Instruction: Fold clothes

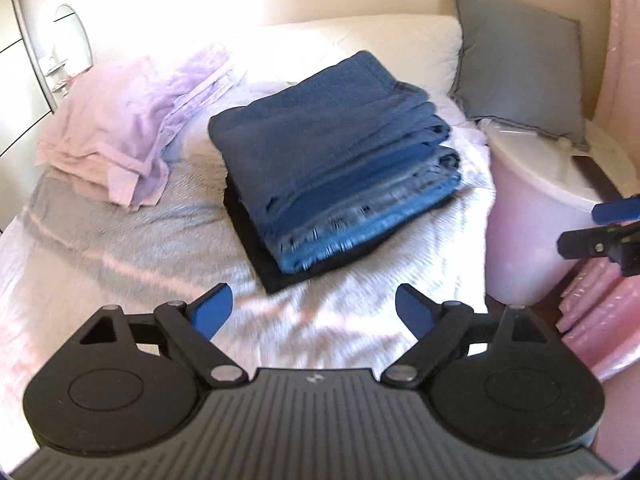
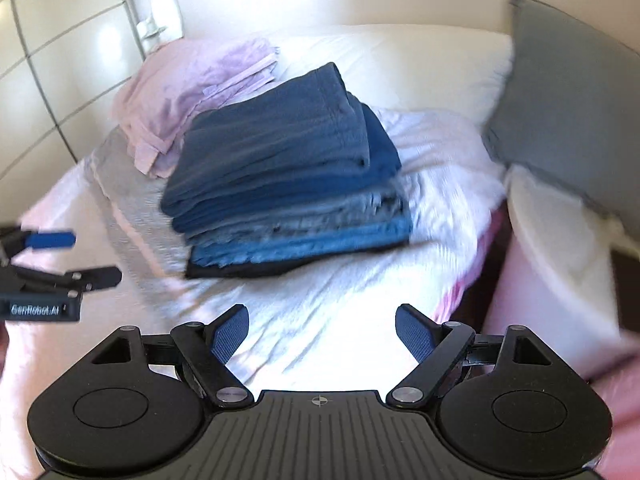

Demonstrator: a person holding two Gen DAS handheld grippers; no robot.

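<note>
While both jaws stand wide and empty over the bed (image 1: 120, 240), we judge the loose lilac garments (image 1: 120, 136) soft, light, best pinched at a hem; right of them, the folded blue stack (image 1: 320, 160) looks heavier, beyond left gripper (image 1: 314, 312) and right gripper (image 2: 322, 330).

Folded stack (image 1: 320, 160): navy top, mid-blue and faded blue layers, black at base. Loose garments (image 1: 132, 120): lilac, pale pink. Cushion (image 1: 520, 64): grey. Bedcover (image 1: 120, 248): white, grey band.
</note>
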